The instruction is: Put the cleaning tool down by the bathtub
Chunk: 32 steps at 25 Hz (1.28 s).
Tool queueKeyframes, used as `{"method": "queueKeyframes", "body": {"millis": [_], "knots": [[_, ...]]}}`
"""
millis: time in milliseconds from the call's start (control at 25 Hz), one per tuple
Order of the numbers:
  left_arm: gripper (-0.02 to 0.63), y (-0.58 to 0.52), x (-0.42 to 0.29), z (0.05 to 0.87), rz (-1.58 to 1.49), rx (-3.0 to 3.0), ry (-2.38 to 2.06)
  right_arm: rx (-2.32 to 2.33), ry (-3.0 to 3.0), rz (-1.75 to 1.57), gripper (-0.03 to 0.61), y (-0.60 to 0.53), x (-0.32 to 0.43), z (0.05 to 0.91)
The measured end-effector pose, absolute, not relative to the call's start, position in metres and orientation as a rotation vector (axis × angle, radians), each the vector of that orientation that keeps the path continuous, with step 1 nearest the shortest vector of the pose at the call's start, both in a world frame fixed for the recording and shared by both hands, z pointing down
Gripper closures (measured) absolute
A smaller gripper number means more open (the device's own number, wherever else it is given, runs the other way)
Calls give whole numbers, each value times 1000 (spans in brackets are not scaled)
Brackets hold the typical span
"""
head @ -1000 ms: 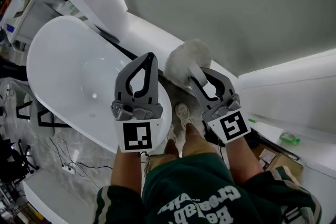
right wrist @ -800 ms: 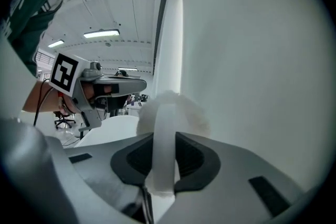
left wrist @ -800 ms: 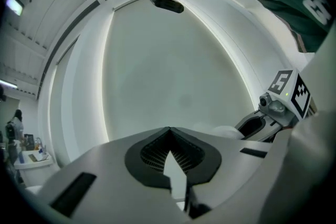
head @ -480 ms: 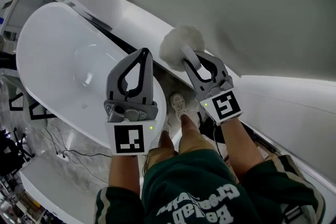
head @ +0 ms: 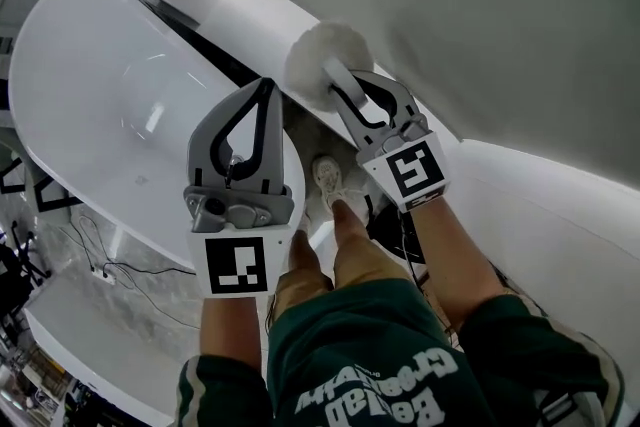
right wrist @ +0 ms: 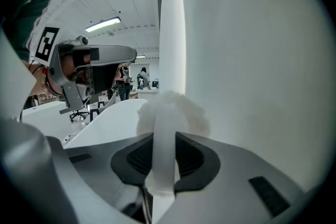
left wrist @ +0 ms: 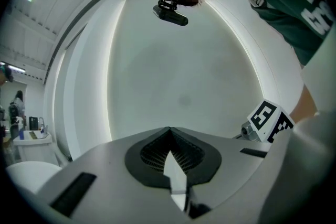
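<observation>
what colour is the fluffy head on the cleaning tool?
White. The cleaning tool shows best in the head view.

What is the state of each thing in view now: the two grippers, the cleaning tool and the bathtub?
left gripper: shut, nothing between its jaws.
right gripper: shut on the cleaning tool, gripping its white handle.
cleaning tool: held, fluffy head pointing away from the person, not yet put down.
bathtub: standing upright, empty.
</observation>
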State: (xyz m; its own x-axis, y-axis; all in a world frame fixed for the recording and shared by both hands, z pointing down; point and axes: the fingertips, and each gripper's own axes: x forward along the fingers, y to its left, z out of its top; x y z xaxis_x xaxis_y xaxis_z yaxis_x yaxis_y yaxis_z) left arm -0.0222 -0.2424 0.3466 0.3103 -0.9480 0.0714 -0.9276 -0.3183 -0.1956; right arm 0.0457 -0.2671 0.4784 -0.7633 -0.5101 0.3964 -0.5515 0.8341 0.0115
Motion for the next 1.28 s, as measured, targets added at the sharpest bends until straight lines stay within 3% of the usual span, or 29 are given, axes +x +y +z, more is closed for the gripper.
{"method": "queueKeyframes", "body": {"millis": [440, 1280], "knots": [[611, -248, -48, 395, -295, -2437, 1849, 671, -2561, 230, 488, -281, 8, 557], [611, -250, -35, 443, -301, -2461, 1928, 481, -2346, 256, 488, -297, 12, 696]]}}
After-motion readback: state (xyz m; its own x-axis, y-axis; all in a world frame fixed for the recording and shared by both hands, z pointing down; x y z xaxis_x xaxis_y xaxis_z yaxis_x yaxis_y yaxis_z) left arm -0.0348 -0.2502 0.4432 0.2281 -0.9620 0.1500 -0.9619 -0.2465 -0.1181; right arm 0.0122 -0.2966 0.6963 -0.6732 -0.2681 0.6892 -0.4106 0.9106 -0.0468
